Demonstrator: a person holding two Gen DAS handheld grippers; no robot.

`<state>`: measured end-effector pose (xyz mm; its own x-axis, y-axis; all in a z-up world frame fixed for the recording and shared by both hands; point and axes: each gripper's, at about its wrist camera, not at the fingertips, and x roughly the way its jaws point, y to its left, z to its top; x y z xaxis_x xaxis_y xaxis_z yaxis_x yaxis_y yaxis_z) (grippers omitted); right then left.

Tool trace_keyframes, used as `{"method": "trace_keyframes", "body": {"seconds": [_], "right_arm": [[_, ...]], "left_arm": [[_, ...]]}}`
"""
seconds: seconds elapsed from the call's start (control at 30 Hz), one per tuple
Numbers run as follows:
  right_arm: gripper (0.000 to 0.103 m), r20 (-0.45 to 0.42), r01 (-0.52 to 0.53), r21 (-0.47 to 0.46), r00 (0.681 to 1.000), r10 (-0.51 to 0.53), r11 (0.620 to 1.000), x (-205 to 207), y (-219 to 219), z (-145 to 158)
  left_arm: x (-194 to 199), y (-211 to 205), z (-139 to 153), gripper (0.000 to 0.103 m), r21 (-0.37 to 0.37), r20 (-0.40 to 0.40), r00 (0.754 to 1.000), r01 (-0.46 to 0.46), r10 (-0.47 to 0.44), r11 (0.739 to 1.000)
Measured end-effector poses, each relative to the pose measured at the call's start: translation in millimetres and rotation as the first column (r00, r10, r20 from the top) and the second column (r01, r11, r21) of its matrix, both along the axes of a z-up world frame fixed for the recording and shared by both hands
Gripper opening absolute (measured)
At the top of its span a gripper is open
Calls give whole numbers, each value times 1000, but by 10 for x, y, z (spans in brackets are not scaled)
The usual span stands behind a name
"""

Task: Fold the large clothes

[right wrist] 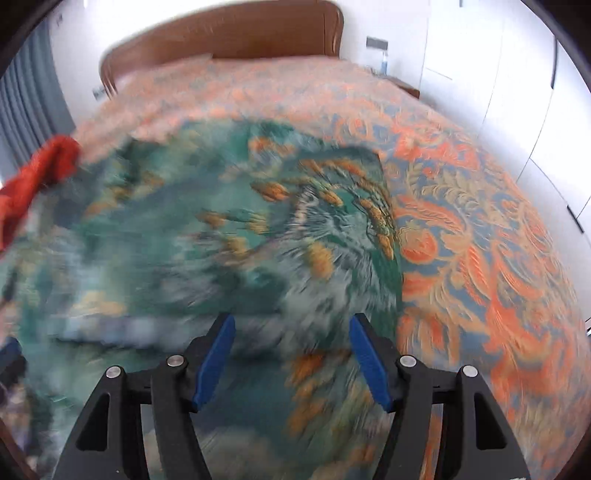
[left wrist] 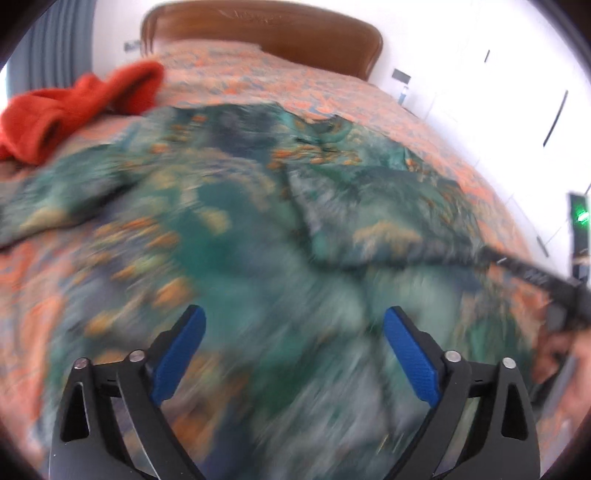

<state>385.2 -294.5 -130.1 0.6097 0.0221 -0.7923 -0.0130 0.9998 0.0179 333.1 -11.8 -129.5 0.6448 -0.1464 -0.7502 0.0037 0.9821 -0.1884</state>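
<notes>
Counting garments: we see two, one green patterned garment (left wrist: 258,206) spread mid-bed, one red garment (left wrist: 74,107) bunched at the far left.
Bed: we find one orange bedspread (right wrist: 480,240), one wooden headboard (right wrist: 229,33) at the far end.
Left view only: we see the other tool and a hand (left wrist: 557,347) at the right edge.
Right view only: we see the garment's right edge.
Left gripper (left wrist: 295,354): wide apart, released, nothing between its pads.
Right gripper (right wrist: 291,362): partly spread, empty, above the cloth.
</notes>
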Motion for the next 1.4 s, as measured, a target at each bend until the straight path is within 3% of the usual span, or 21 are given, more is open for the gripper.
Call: {"method": "trace_keyframes", "body": {"seconds": [0.2,0.27,0.37,0.5,0.7,1.1,1.27,1.33,1.4], "right_arm": [[69,164,-127,-74,977,138,989,-1332,299,382],[78,204,-153,-98,964,171,983,-1668,393,408],[78,253,-167,-140,947,198,976,-2244,570,377],[79,259,-153,-83,951,170,985,-2754,660,257],[79,237,-154,-32,959,157,988,-3065,761,119],[79,197,-162,-4,967,160,987,-3117,864,80],[79,190,-185,1,965,182,983,-3182,915,81],[79,186,-194,-2,964,191,981,-3205,929,83],[79,181,-200,0,964,197,980,-3218,933,89]], "left_arm": [[-882,365,-64,98,132,1,999,-44,44,990],[-1078,462,-80,98,150,1,998,-64,65,987],[-1338,557,-103,98,161,8,996,-91,91,983],[-1534,575,-129,98,180,26,996,-93,90,979],[-1652,612,-135,98,180,34,995,-94,89,979],[-1583,1060,-62,98,152,33,988,-156,153,976],[-1337,1581,45,99,-11,20,976,-218,218,976],[-1184,1834,82,99,-71,15,965,-259,260,963],[-971,2231,131,99,-155,9,945,-320,326,935]]}}
